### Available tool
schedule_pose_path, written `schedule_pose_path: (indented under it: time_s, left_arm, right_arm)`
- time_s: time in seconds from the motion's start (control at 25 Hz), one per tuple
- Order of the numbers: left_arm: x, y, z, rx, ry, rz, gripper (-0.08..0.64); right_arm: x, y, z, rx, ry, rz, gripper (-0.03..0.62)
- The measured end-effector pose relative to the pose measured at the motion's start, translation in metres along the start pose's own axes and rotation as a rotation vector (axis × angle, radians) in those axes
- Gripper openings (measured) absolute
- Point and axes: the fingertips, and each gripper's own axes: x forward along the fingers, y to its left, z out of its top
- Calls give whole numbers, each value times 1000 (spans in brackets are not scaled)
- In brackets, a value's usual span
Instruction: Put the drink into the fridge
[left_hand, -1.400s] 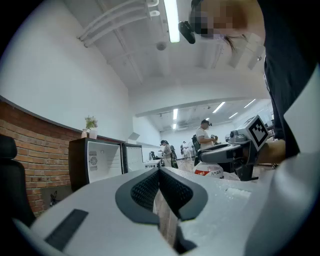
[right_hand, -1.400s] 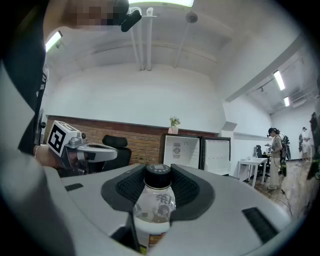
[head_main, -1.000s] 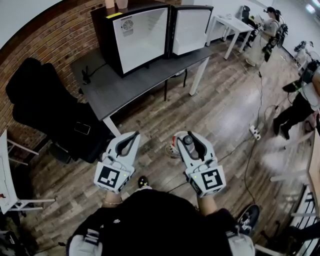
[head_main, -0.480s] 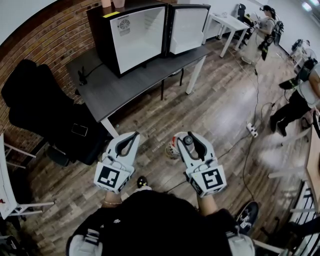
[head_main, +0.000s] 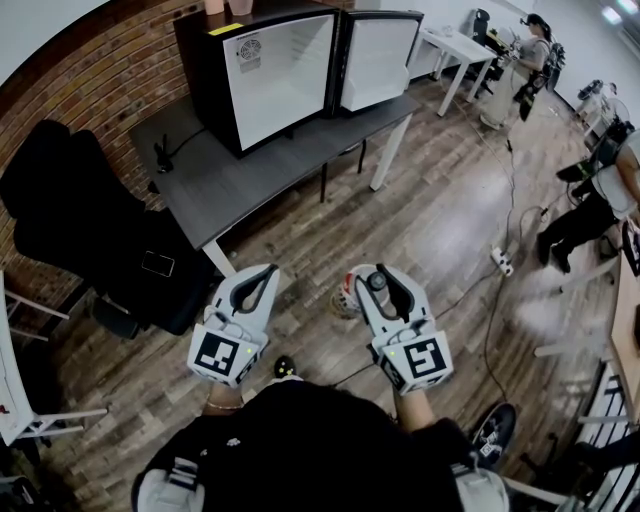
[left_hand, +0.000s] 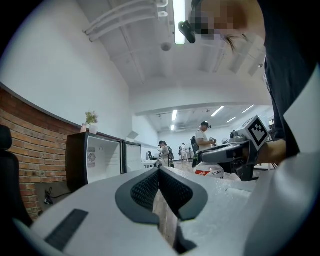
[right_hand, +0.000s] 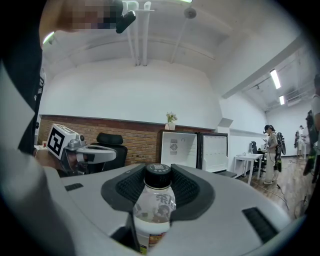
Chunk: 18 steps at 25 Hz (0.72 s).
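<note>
In the head view the fridge (head_main: 285, 80) is seen open on the tabletop (head_main: 225, 185) well ahead, in the left gripper view the left hand-held gripper (left_hand: 160, 171) is closed empty, and in the right gripper view the drink (right_hand: 154, 205) is clamped in the right hand-held gripper (right_hand: 159, 172), placement being judged not yet done.

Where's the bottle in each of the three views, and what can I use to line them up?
Head view: bottle at lower centre, clamped in the right gripper.
Left gripper view: bottle right of centre, beyond this gripper's shut jaws.
Right gripper view: bottle at bottom centre, between the jaws.
Shared landmark: the fridge, seen in all three.
</note>
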Motion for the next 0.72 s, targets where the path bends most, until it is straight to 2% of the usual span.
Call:
schedule_pose_path:
  time_s: [0.36, 0.56, 0.72]
  left_arm:
    - [5, 19, -3, 1, -12, -21, -3]
    - [5, 35, -12, -15, 32, -20, -2]
    - [5, 48, -15, -18, 30, -26, -2]
  right_arm:
    - [19, 6, 3, 3, 3, -7, 150]
    - [34, 10, 3, -2, 6, -15, 150]
    - [46, 15, 3, -9, 5, -22, 150]
